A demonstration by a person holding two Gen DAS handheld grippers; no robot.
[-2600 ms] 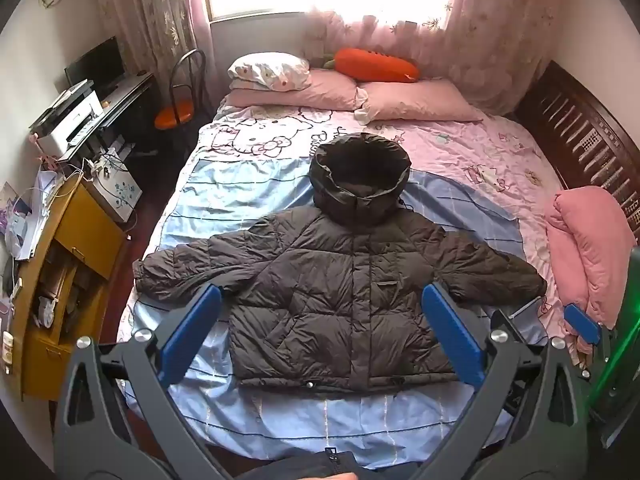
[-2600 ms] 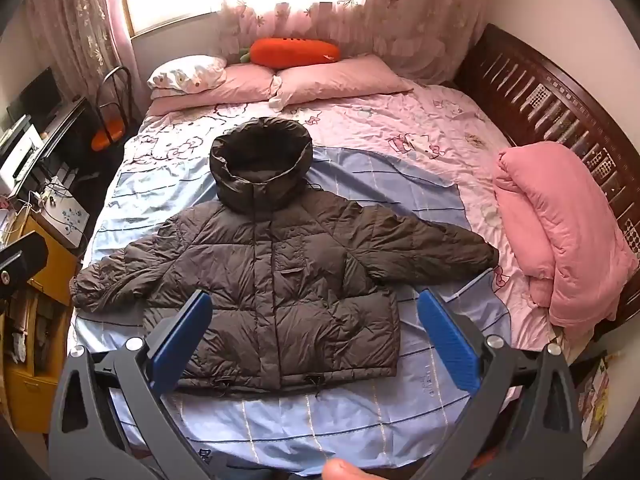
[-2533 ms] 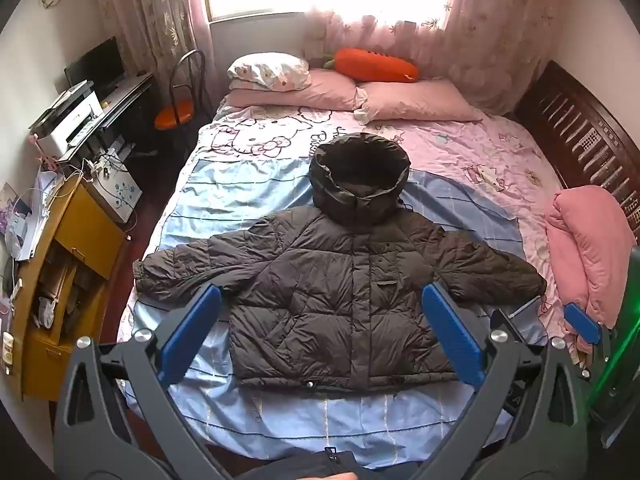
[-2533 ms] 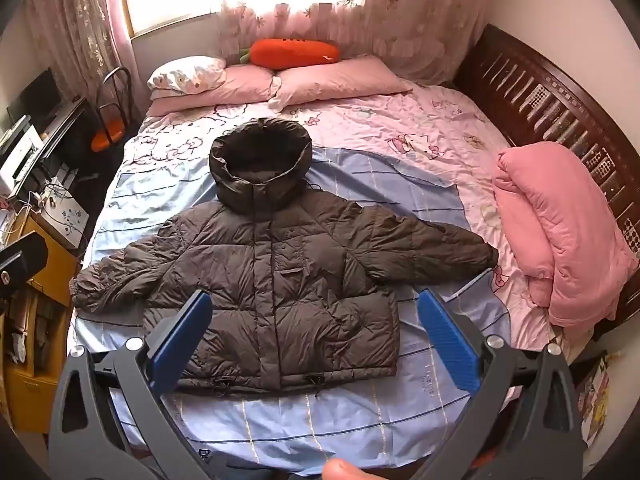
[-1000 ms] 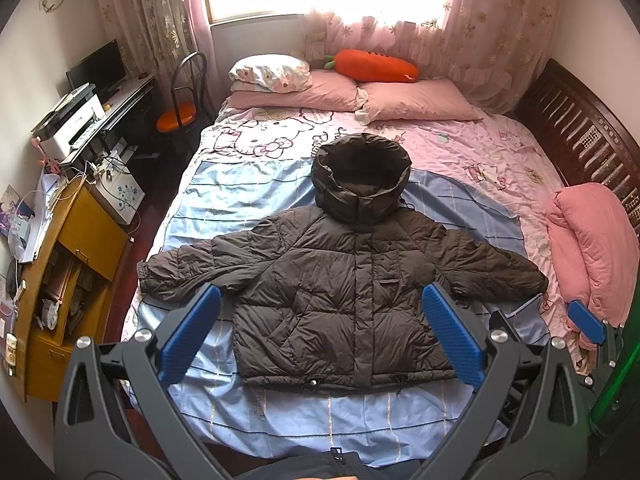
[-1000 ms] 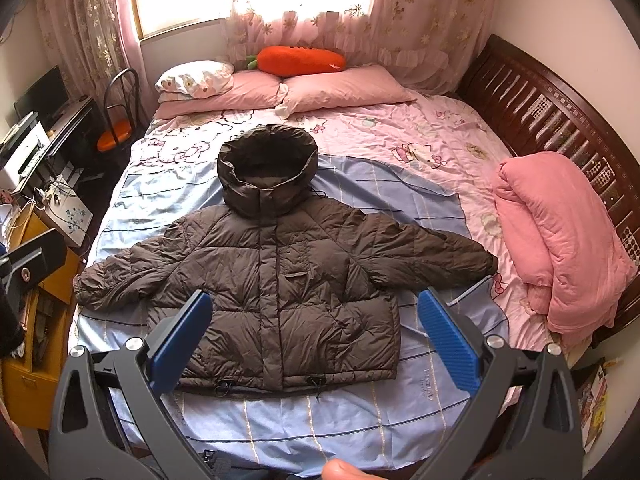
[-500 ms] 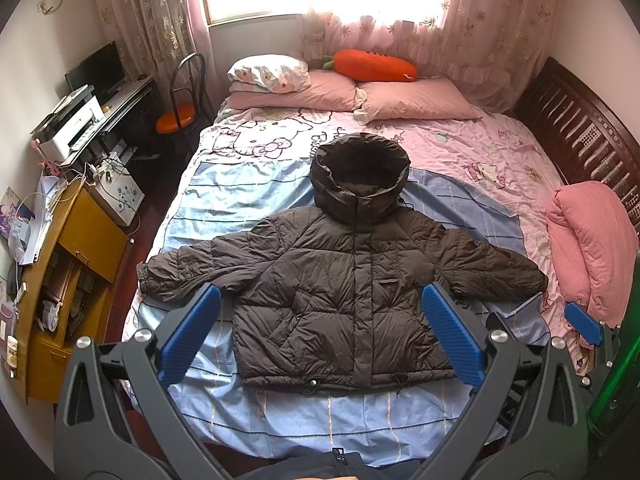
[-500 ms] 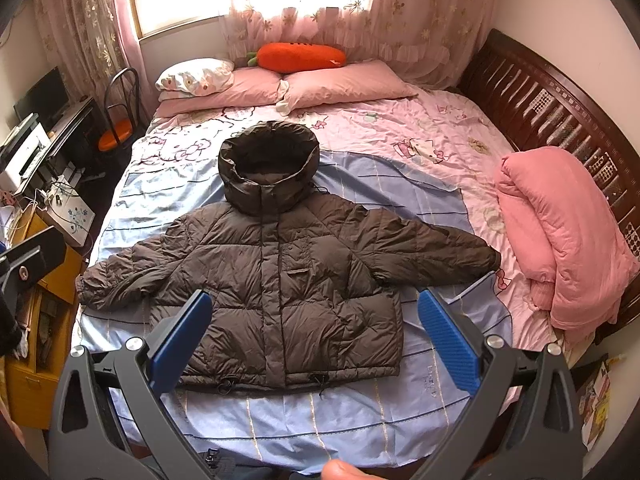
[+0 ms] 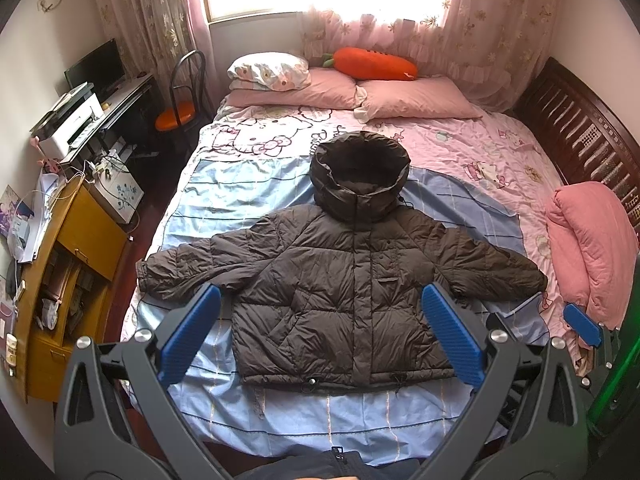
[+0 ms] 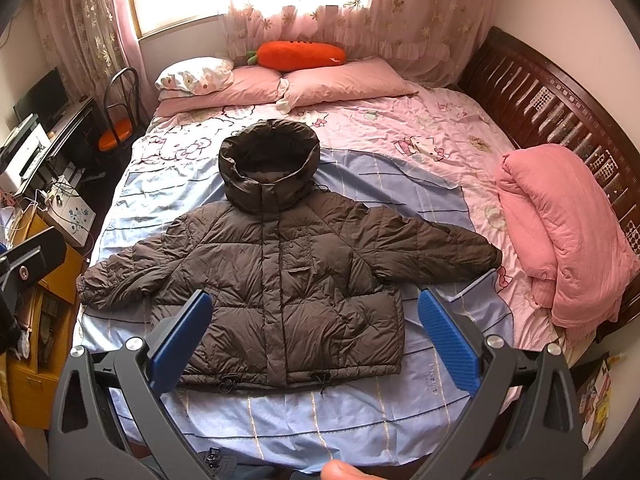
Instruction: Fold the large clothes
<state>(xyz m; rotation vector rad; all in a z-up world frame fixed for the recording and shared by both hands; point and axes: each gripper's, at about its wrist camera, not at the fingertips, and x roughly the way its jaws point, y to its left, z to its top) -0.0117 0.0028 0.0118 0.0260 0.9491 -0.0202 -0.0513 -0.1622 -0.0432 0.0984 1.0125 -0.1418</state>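
Note:
A dark brown hooded puffer jacket point(image 9: 340, 280) lies flat, front up, on the bed point(image 9: 248, 196), sleeves spread to both sides and hood toward the pillows; it also shows in the right wrist view point(image 10: 288, 280). My left gripper point(image 9: 320, 332) is open and empty, held above the foot of the bed, short of the jacket's hem. My right gripper point(image 10: 312, 328) is open and empty too, hovering above the hem. The tip of the right gripper shows at the right edge of the left wrist view point(image 9: 582, 324).
A folded pink quilt point(image 10: 560, 232) lies on the bed's right side by the dark wooden bed frame point(image 10: 560, 112). Pink pillows point(image 10: 340, 84) and an orange carrot cushion point(image 10: 300, 54) lie at the head. A yellow cabinet point(image 9: 60, 280), desk and chair point(image 9: 180, 108) stand left.
Both views have shifted only slightly; the grippers stay open above the foot of the bed. The jacket has not moved.

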